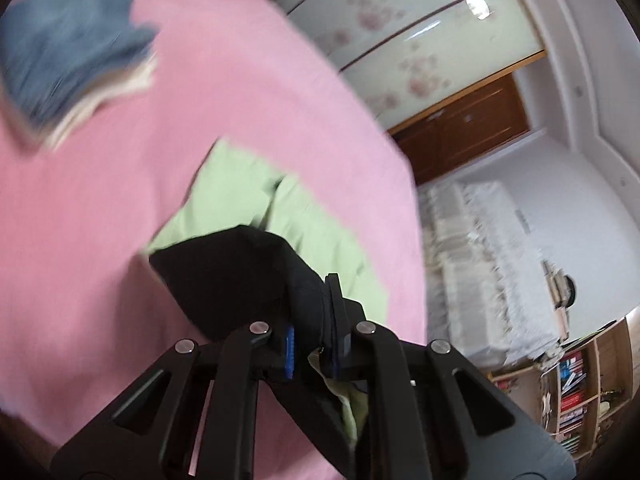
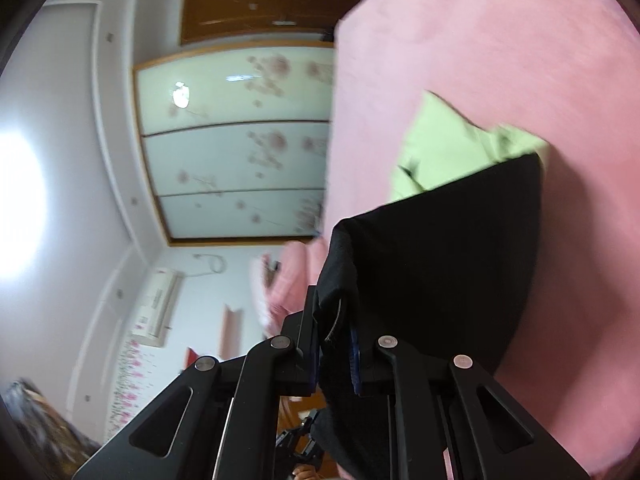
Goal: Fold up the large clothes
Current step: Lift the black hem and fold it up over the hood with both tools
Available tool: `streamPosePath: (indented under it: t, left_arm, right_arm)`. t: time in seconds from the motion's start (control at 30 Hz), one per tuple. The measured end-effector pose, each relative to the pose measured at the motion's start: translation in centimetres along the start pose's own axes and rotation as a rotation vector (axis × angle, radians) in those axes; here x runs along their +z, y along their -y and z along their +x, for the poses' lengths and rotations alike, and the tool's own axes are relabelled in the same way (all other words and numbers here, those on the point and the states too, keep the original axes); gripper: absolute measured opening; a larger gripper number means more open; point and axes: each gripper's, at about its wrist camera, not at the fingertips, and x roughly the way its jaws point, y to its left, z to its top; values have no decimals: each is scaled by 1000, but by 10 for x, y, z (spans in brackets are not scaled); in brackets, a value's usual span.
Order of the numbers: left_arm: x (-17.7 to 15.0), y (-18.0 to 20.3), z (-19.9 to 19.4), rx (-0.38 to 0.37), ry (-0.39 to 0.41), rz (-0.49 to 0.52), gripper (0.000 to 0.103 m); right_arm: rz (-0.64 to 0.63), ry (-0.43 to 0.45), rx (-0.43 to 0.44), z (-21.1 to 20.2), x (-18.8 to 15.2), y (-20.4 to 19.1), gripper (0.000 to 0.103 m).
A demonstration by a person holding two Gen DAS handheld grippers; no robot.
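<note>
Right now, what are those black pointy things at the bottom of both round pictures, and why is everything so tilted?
They are two grabber tools. A person holds one in each hand, and a small camera on each looks along its two fingers, so the pictures tilt with the hands. One picture is from the left gripper, the other from the right gripper. Both are pinched shut on a black cloth garment, each on a different part. Beneath it lies a light green cloth on a big pink bedcover. A blurry blue folded cloth lies further off on the pink bedcover.
</note>
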Motion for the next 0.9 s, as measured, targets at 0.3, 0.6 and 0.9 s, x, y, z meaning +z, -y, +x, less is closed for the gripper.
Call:
streamPosePath:
  t: [0.3,0.6,0.9]
  left_arm:
    - [115,58,38,27,34,90,9]
    - [179,47,136,286,-18,106,9]
    - [181,20,209,388,-100,94,9]
  right_arm:
    - [-111,33,24,77,77,-71,11]
    - [-57,85,-133,148,136,-63,11]
    - [15,73,-199,174,159,-10,11]
